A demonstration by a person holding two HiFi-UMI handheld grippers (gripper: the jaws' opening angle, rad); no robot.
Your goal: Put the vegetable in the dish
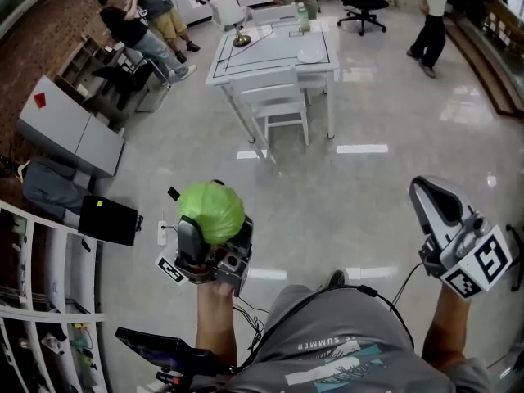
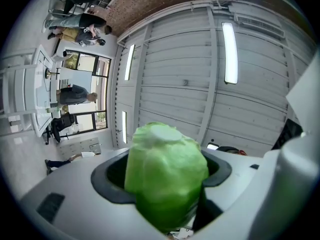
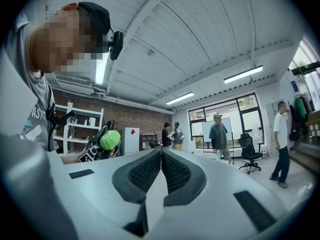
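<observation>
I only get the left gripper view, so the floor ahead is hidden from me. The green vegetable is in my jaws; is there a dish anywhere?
Observer: Yes. The head view shows a white dish on a white table, far across the floor from the green vegetable.
Operator: Is the right gripper free?
Observer: The right gripper has its jaws together, with nothing between them.
Operator: Is anything blocking the table?
Observer: A white chair stands at its near side.
</observation>
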